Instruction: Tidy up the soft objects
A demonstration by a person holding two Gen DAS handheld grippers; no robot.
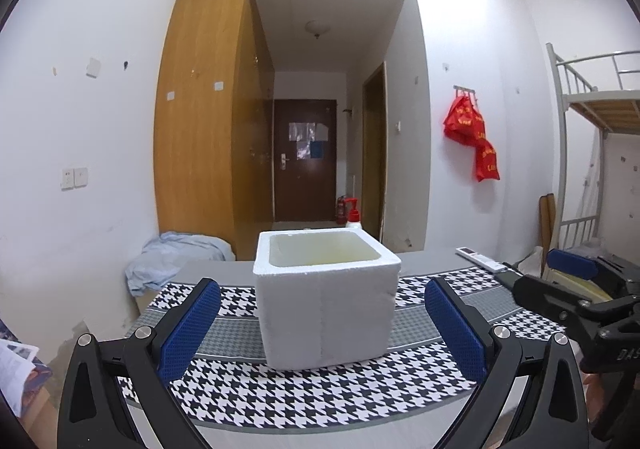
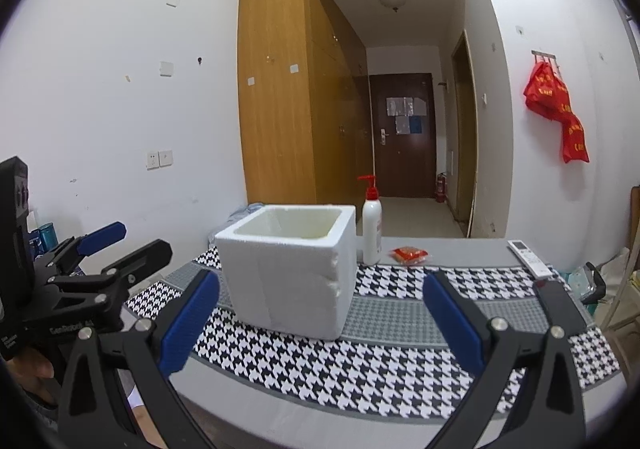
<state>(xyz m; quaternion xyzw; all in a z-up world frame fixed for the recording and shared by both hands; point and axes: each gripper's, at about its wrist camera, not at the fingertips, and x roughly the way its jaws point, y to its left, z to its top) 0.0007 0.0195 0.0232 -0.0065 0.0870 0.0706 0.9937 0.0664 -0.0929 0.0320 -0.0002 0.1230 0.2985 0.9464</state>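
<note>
A white foam box (image 1: 326,297) stands open-topped on the houndstooth table mat (image 1: 304,393); what I can see of its inside holds nothing. My left gripper (image 1: 322,323) is open just in front of it, blue pads either side of its front face. My right gripper (image 2: 320,319) is open too, near the box (image 2: 290,273) and to its right. A small red soft packet (image 2: 410,254) lies on the grey table behind the mat. Each gripper shows in the other's view: the right gripper (image 1: 580,289) at the right edge, the left gripper (image 2: 108,253) at the left.
A white pump bottle with a red top (image 2: 371,225) stands behind the box, next to the packet. A white remote (image 2: 530,259) lies at the table's far right. Crumpled blue cloth (image 1: 176,261) sits beyond the table's left end. A bunk bed frame (image 1: 588,97) rises on the right.
</note>
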